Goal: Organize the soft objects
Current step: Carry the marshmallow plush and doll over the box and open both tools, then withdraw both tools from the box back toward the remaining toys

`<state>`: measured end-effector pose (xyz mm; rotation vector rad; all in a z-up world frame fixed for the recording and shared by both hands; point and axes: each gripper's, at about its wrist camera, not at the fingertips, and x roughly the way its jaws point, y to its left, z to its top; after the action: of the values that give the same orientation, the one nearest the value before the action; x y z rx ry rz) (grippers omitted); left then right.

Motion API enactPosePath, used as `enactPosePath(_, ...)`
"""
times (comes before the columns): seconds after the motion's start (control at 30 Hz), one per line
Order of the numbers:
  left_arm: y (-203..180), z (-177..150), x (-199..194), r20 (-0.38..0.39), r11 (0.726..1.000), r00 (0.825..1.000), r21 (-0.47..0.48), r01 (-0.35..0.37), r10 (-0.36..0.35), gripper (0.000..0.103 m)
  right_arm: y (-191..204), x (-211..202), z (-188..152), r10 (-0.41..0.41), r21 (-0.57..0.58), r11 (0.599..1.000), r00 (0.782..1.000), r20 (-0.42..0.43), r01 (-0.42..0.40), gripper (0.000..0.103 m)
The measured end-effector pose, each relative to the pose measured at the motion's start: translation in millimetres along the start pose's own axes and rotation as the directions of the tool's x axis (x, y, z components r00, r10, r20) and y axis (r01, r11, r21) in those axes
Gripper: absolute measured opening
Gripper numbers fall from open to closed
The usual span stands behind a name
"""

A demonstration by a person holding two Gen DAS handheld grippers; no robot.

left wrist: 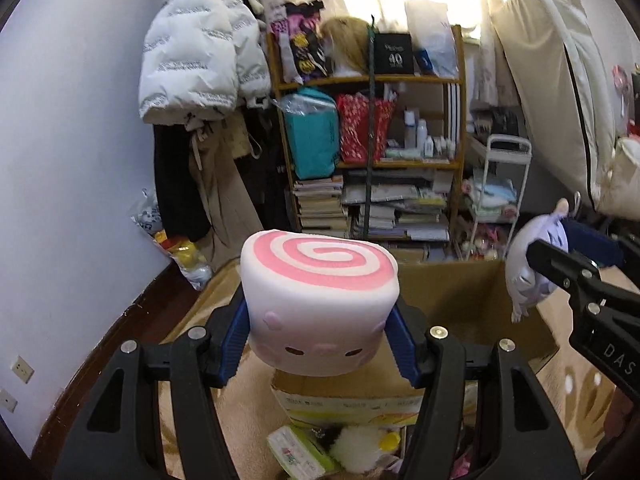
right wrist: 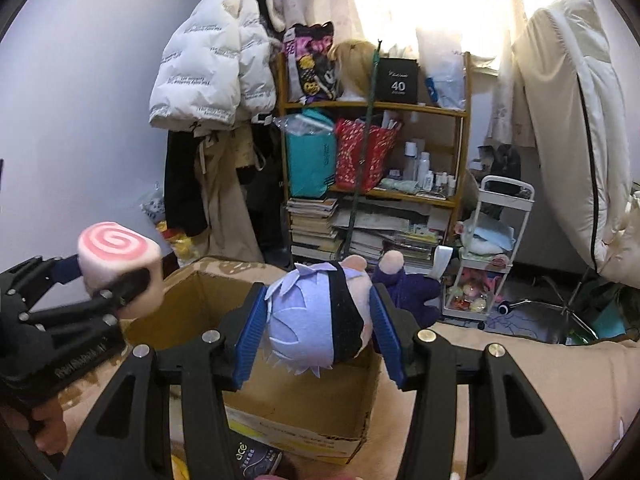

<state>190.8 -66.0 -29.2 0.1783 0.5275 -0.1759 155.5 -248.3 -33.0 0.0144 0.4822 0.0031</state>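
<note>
My left gripper (left wrist: pixel 320 332) is shut on a white and pink swirl roll plush (left wrist: pixel 318 300), held above the open cardboard box (left wrist: pixel 460 300). From the right wrist view the same roll plush (right wrist: pixel 120 262) sits at the left in the left gripper (right wrist: pixel 120 286). My right gripper (right wrist: pixel 320 328) is shut on a plush doll (right wrist: pixel 316 316) with pale lilac hair and a black band, over the cardboard box (right wrist: pixel 288 400). The doll (left wrist: pixel 528 264) and right gripper (left wrist: pixel 560 264) show at the right edge of the left wrist view.
A wooden shelf (left wrist: pixel 372 120) crammed with bags, bottles and books stands behind the box. Coats (left wrist: pixel 200 60) hang at the left, a white trolley (right wrist: pixel 496 248) and an upright mattress (right wrist: pixel 580 140) at the right. Small packets and a plush (left wrist: pixel 352 448) lie on the beige bedding below.
</note>
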Motion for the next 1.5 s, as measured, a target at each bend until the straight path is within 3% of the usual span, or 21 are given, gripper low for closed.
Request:
enactPosePath(0.3, -6.4, -10.6, 16.7, -0.055, 0.999, 0.998, 0.016, 0.03, -0.029, 0.066, -1.0, 12.1, -16.0, 0.079, 0.019, 0.997, 0.996, -0.042, -0.078, 0.056)
enactPosePath(0.47, -8.1, -13.6, 18.0, -0.061, 0.999, 0.998, 0.029, 0.028, -0.026, 0.071, -3.7, 13.1, -16.4, 0.077, 0.032, 0.997, 0.996, -0.047, -0.075, 0.057)
enactPosePath(0.63, -7.5, -14.1, 15.6, -0.056, 0.999, 0.998, 0.032, 0.006, -0.005, 0.087, -5.0, 11.4, -17.4, 0.068, 0.042, 0.997, 0.996, -0.051, -0.065, 0.072)
enactPosePath(1.0, 4.0, -15.6, 6.5, -0.08, 1.0, 0.996, 0.018, -0.026, 0.027, 0.097, -4.5, -3.7, -18.8, 0.048, 0.06, 0.997, 0.998, -0.052, -0.045, 0.103)
enactPosePath(1.5, 22.3, -22.4, -51.2, -0.112, 0.997, 0.991, -0.001, -0.075, 0.075, 0.098, -5.8, -58.5, -17.2, -0.036, 0.065, 0.997, 0.999, -0.026, 0.038, 0.103)
